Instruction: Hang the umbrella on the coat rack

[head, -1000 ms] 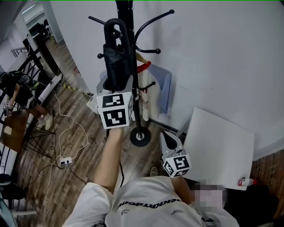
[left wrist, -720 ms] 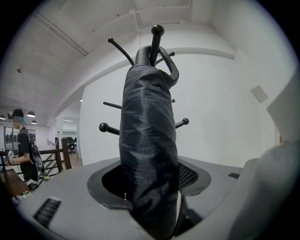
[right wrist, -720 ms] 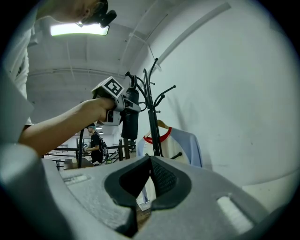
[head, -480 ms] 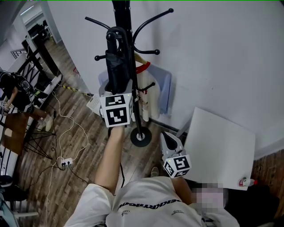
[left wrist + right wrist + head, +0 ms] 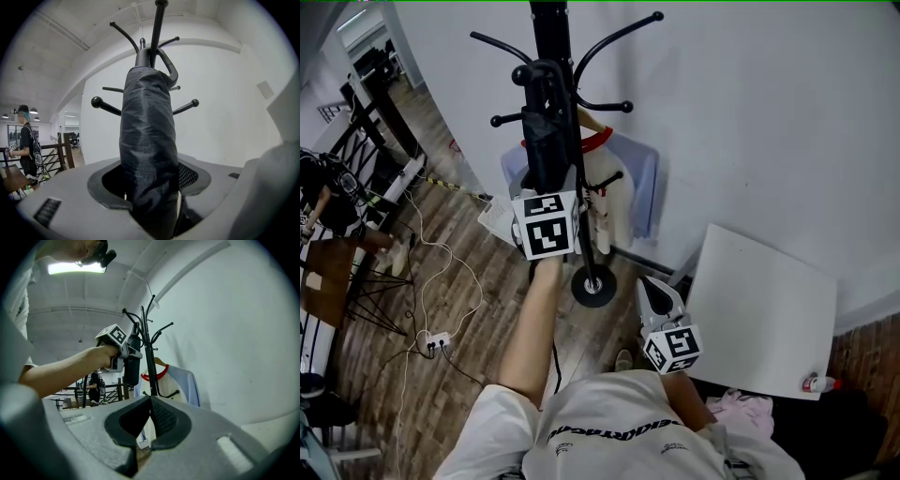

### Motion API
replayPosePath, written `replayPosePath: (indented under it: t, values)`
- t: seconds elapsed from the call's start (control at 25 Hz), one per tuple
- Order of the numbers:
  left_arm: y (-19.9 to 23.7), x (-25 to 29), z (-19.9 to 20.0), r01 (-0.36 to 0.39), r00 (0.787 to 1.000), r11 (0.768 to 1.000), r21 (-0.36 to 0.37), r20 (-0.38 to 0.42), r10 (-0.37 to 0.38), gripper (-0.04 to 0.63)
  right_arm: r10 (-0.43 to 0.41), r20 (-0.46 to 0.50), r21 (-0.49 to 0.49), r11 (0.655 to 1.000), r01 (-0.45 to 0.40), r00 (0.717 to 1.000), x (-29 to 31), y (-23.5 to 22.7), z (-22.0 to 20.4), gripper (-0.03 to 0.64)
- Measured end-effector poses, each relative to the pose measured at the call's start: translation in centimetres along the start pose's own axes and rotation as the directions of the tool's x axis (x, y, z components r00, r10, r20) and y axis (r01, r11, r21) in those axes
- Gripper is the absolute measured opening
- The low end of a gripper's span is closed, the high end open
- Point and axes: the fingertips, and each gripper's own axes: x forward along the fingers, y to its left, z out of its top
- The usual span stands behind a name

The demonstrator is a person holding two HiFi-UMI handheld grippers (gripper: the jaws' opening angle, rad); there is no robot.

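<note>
A folded black umbrella stands upright in my left gripper, whose jaws are shut on its canopy. Its curved handle lies against the black coat rack pole, among the pegs; I cannot tell whether it rests on a peg. The rack's round base stands on the wood floor by the white wall. My right gripper hangs low, to the right of the base, shut with nothing in it. The right gripper view shows the left gripper and the umbrella beside the coat rack.
A white shirt with a red collar and blue sleeves hangs on the rack. A white table stands at the right. Cables and a power strip lie on the floor at the left, near black railings. A person stands far left.
My left gripper has sunk a little with the umbrella, so the handle sits lower beside the pole. The right gripper has kept still.
</note>
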Motion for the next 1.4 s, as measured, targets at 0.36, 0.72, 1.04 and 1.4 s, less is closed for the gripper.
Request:
replayPosePath:
  t: [0.36,0.72,1.04,1.4]
  values:
    - [-0.7,2.6,-2.0,0.000,1.000,0.999,-0.054,0.004,0.000,0.264,-0.010,0.005,0.003,1.000,0.010,1.000,0.4,-0.8,0.3,-0.002]
    - [-0.6,4.3,-4.0,-0.035,0.998,0.998,-0.060,0.054,0.038,0.265,-0.031,-0.002,0.007,0.999,0.031,1.000,0.5,-1.7,0.2,-0.002]
    - [-0.6,5.0,-4.0,-0.059,0.982,0.997,-0.055,0.174,0.068,0.267,-0.033,-0.003,0.007,0.999,0.033,0.999,0.5,-1.6,0.1,-0.002]
    - [-0.3,6.1,-4.7,-0.054,0.974,0.996,-0.065,0.218,0.067,0.268,-0.046,-0.001,0.001,0.999,0.046,0.999,0.2,-1.9,0.0,-0.002]
